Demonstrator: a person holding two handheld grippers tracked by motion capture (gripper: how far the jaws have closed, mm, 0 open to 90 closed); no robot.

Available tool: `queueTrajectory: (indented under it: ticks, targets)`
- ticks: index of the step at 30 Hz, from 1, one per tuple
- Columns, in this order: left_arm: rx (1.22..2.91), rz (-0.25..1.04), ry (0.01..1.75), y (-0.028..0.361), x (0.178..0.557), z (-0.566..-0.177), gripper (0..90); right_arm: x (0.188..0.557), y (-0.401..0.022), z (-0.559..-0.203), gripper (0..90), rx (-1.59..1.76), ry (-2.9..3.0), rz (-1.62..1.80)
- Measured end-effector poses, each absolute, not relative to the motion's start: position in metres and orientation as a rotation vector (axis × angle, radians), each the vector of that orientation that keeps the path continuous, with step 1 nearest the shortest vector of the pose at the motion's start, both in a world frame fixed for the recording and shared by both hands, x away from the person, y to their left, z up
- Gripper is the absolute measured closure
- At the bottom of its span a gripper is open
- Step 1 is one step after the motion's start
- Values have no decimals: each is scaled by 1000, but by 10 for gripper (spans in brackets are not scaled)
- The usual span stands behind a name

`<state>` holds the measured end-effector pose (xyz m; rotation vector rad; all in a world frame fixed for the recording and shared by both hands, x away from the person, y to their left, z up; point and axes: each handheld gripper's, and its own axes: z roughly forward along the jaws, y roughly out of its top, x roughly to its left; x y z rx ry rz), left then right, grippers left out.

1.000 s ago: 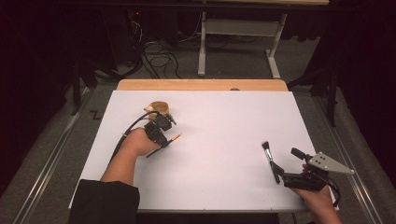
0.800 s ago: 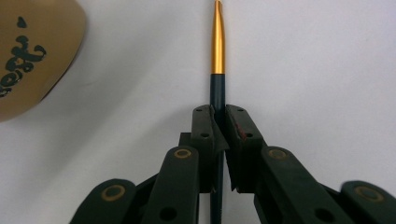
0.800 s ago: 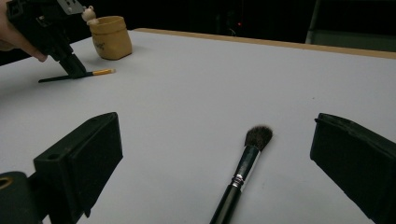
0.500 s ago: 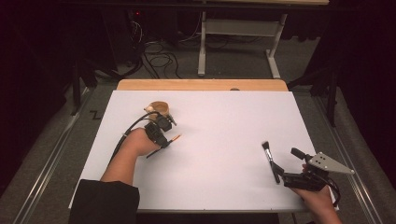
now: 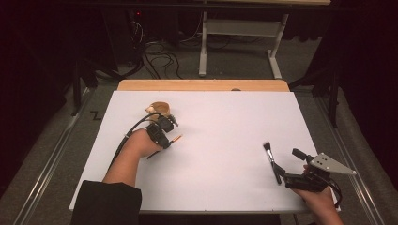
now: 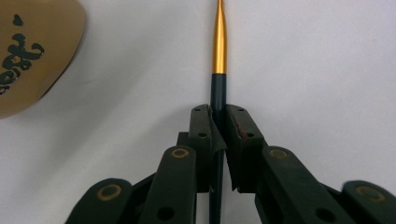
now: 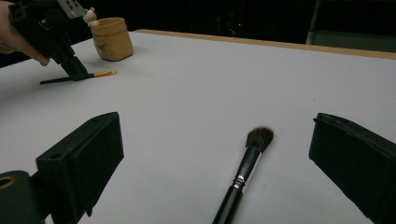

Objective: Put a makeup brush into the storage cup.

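My left gripper point(image 5: 165, 136) rests low on the white table point(image 5: 225, 122), shut on the dark handle of a thin brush point(image 6: 219, 46) whose gold end sticks out past the jaws. The thin brush point(image 5: 175, 138) lies nearly flat on the table. Just beyond it stands a small wooden cup point(image 5: 159, 108), seen also at the top left of the left gripper view point(image 6: 28, 56). My right gripper point(image 5: 287, 163) stands open near the front right edge. A black makeup brush point(image 7: 243, 172) with a dark bristle head lies on the table between its jaws, untouched.
The table's wooden far edge point(image 5: 202, 85) runs along the back. The right gripper view takes in the left gripper point(image 7: 70, 65), the thin brush point(image 7: 100, 73) and the cup point(image 7: 111, 38) far off at the upper left. Cables and a desk frame lie on the floor beyond.
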<state>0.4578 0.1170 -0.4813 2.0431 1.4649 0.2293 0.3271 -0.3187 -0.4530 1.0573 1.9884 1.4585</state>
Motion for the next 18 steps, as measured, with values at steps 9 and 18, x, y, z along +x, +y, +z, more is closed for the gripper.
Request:
queueTrajectory:
  ticks: [9, 18]
  targets:
    - [2039, 239, 1451, 117, 456, -482, 830, 327, -317, -453, 37, 1050, 1991, 1460]
    - [2039, 251, 1448, 117, 455, -482, 834, 327, -318, -453, 38, 1053, 1992, 1456]
